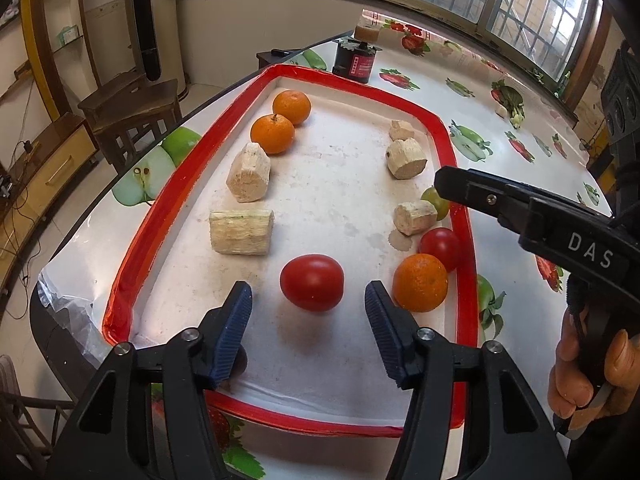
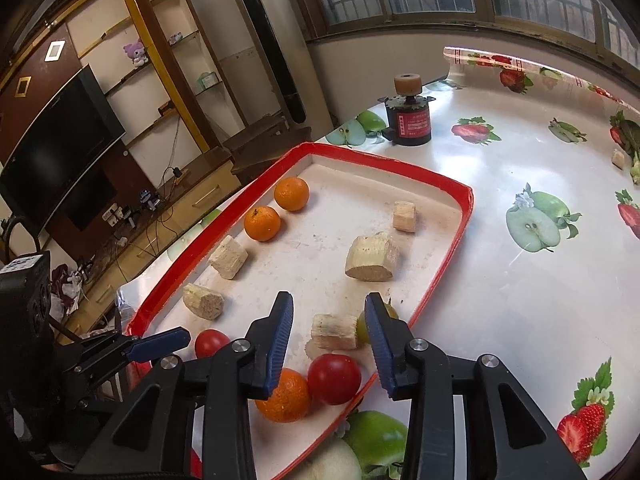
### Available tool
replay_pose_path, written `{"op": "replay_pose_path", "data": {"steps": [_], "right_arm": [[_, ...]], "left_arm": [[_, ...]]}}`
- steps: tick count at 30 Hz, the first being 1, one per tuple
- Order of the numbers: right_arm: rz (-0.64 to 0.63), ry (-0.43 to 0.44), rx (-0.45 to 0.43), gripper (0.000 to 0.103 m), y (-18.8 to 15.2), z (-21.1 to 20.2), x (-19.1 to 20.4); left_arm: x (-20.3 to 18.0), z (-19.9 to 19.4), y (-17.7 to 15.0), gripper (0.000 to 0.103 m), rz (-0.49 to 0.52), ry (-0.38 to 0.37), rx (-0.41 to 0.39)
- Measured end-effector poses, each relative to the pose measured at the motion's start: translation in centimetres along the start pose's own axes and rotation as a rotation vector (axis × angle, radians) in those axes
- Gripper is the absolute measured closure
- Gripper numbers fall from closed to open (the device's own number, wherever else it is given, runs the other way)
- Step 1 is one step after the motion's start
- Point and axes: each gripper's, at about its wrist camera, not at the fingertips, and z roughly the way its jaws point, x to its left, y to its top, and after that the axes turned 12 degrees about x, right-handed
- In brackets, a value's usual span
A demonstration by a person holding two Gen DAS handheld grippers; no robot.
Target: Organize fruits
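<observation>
The left tool (image 1: 308, 300) stands open around a red tomato (image 1: 311, 282) near the tray's (image 1: 464, 216) front edge, pads clear of it. Only the right wrist view shows the right tool (image 2: 328, 320), open over a cane piece (image 2: 334, 332), half hiding a green fruit (image 2: 362, 326). A motor (image 2: 412, 124) stands on the bench (image 2: 500, 280) beyond the tray.

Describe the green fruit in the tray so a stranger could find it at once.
Start at the red-rimmed tray on the fruit-print tablecloth. Along its right rim, past the orange and the small tomato, sits the green fruit beside a pale sugarcane chunk. It is the tray's only green piece.
</observation>
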Motion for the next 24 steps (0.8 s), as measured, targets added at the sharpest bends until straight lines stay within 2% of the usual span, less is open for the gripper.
{"op": "replay_pose_path", "data": {"steps": [8, 13, 17, 19, 21, 24], "right_arm": [[-0.04, -0.01, -0.022, 0.05, -1.6, -2.2, 0.1], [-0.073, -0.02, -0.013, 0.046, -2.7, -2.9, -0.1], [-0.123, -0.018, -0.005, 0.034, -3.5, -3.4, 0.0], [-0.169, -0.024, 0.001, 0.028, -4.0, -3.6, 0.2], [-0.223, -0.032, 0.007, 0.024, -4.6, -3.8, 0.6], [-0.296, -0.047, 0.023, 0.023, -5.5, -4.2, 1.0]], "left_arm": [[0.1, -1.0, -1.0, 0.045, 0.002, 0.004, -0.01], [-0.1, -1.5, -1.9, 0.045, 0.022, 0.013, -0.016], [-0.2, -2.6, -2.6, 0.045, 0.036, 0.021, -0.046], [-0.5, -3.2, -2.8, 0.041, 0.039, 0.046, -0.066], [-0.6, -3.8, -3.0, 0.02, 0.037, 0.077, -0.089], [-0.6, -4.4, -3.4, 0.019, 0.041, 0.074, -0.112]]}}
